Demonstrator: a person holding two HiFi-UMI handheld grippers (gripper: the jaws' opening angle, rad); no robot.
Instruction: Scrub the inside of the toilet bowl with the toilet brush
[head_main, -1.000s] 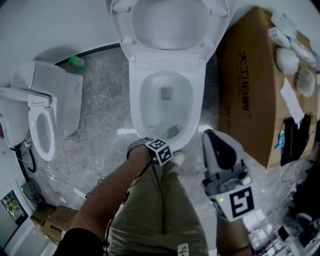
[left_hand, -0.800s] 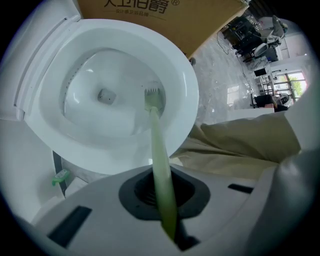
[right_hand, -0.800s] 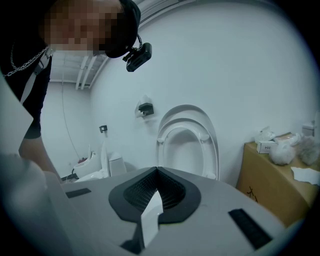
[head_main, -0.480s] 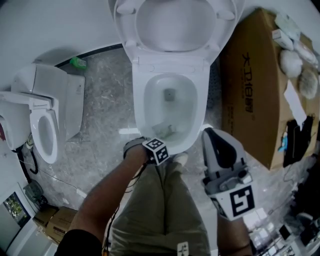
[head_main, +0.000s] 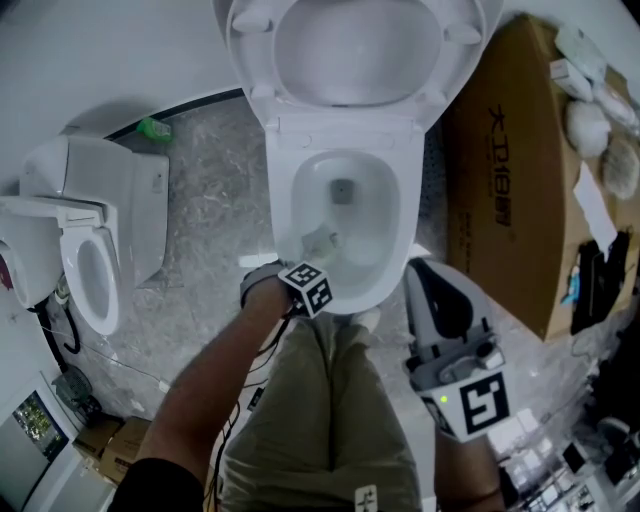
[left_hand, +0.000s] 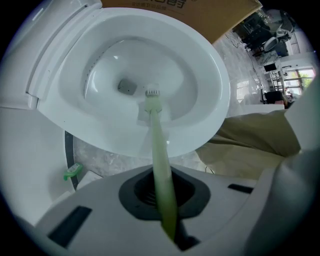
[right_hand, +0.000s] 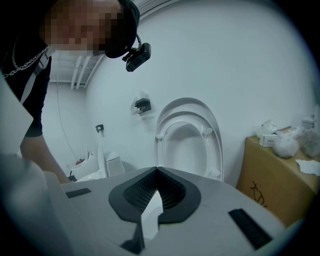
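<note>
The white toilet bowl (head_main: 390, 240) stands open, its seat and lid (head_main: 350, 45) raised. My left gripper (head_main: 298, 288) hovers over the bowl's near rim, shut on the pale green toilet brush handle (left_hand: 159, 155). The brush head (head_main: 322, 241) rests on the inner wall at the bowl's near left, short of the drain hole (head_main: 343, 189). In the left gripper view the brush head (left_hand: 152, 96) lies just right of the drain (left_hand: 127, 87). My right gripper (head_main: 432, 282) hangs to the right of the bowl, shut and holding nothing, and in its own view the right gripper (right_hand: 156, 192) points at the raised seat (right_hand: 189, 137).
A large cardboard box (head_main: 520, 170) stands right of the toilet with white items and papers on top. A second, smaller toilet (head_main: 90, 240) sits at the left. A green object (head_main: 152, 127) lies by the wall. The person's leg (head_main: 320, 420) is below the bowl.
The left gripper has shifted a little left and toward the bowl, and the brush head slid from the bowl's near wall up to its near left. The right gripper stayed put.
</note>
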